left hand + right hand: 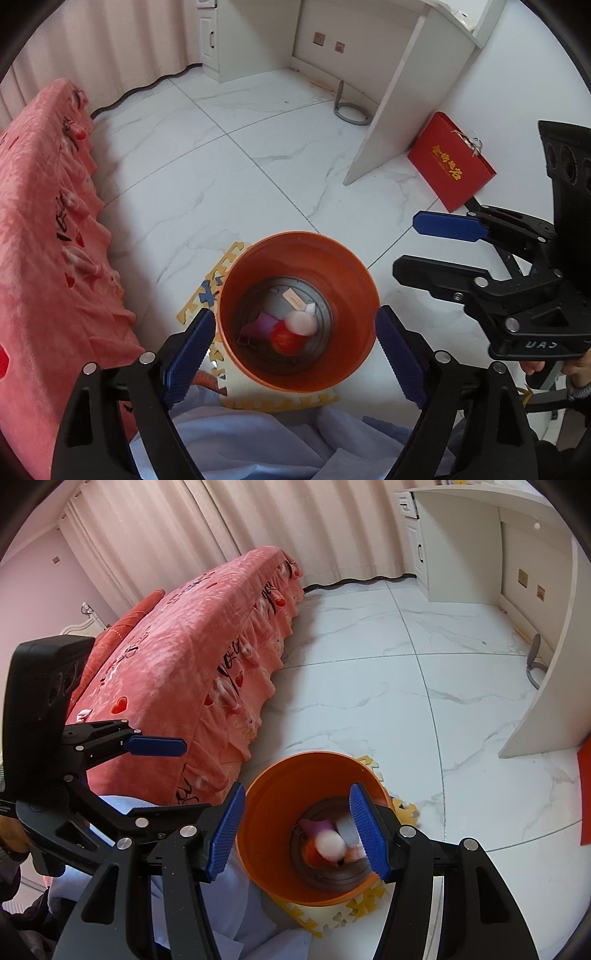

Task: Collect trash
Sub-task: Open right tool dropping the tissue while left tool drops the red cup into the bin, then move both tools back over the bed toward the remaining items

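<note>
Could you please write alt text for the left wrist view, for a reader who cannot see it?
The open left gripper hangs over an orange bin holding several pieces of trash. The bin stands on a foam mat on white marble floor, a pink-covered bed at left and the right gripper at right.

A: Where does your bin (295,314) sit?

B: Lower centre of your left wrist view, on the foam mat (229,273), which lies on the floor (229,155). The trash (291,325) lies inside it, at the bottom.

A: And around it?

B: The bed (44,240) fills the left edge. The bench (391,92) stands at the upper right, with the gift box (450,162) leaning just right of its side panel. Your right gripper (424,247) hangs at the right edge, beside the bin. The cloth (258,443) lies along the bottom edge, below the mat.
</note>
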Demonstrator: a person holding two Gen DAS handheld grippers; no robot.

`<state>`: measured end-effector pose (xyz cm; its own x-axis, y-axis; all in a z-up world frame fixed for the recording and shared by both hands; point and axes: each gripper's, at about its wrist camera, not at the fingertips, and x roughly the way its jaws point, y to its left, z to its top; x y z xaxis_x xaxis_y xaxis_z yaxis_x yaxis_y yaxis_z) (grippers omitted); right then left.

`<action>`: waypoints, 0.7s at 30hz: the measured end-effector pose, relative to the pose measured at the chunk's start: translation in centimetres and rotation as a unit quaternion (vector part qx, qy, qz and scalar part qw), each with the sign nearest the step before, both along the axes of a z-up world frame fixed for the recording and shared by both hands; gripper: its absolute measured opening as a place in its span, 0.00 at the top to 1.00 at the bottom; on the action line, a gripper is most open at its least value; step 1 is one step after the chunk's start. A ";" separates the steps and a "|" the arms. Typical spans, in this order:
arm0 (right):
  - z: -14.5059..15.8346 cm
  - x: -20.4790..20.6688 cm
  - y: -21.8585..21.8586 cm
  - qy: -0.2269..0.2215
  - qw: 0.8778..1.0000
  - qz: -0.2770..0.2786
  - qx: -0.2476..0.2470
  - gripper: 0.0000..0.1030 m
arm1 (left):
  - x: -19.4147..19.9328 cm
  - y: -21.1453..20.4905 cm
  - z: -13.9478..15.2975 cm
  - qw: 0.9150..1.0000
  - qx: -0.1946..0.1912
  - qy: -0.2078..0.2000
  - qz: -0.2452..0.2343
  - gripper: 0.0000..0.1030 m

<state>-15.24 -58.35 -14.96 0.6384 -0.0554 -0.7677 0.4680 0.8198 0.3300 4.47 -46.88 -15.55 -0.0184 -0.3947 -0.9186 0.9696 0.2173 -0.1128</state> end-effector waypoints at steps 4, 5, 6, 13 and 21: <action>1.0 0.2 0.8 -0.008 1.000 0.010 -0.002 0.42 | 0.3 1.1 0.6 1.000 -0.006 0.004 0.011 0.15; 1.2 0.3 1.0 -0.010 1.000 0.013 -0.002 0.42 | 0.3 1.6 0.9 1.000 -0.007 0.000 0.015 0.15; 1.5 0.4 1.3 -0.013 1.000 0.018 -0.004 0.42 | 0.4 1.8 1.0 1.000 -0.007 -0.002 0.018 0.15; 3.7 1.6 3.9 -0.029 0.998 0.054 -0.010 0.42 | 1.2 5.5 3.0 0.998 -0.015 -0.025 0.052 0.15; 6.3 4.3 8.3 -0.045 0.992 0.114 -0.018 0.34 | 2.3 11.1 5.3 0.992 -0.029 -0.047 0.116 0.08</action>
